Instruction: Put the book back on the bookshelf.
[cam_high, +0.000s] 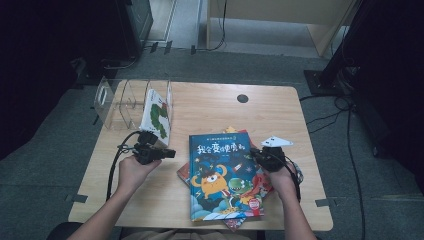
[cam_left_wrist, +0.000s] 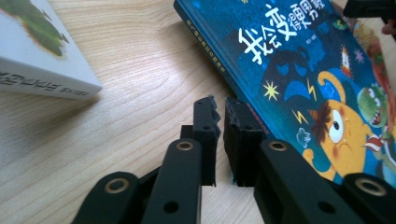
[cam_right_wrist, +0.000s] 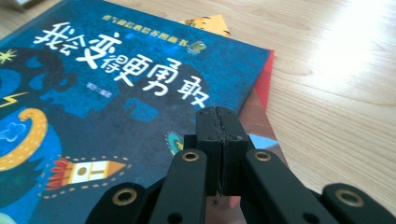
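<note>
Wooden surface (cam_high: 210, 107) first: the blue picture book (cam_high: 222, 175) lies front and centre atop a small stack. Left gripper (cam_high: 167, 153) sits just off the book's left edge, jaws nearly together with a slim gap, nothing between. Right gripper (cam_high: 256, 152) over the book's right edge, jaws fully closed, empty.

The high view is dim with black corners, while glare whitens the surface (cam_right_wrist: 355, 42) at the right gripper view's upper right.
</note>
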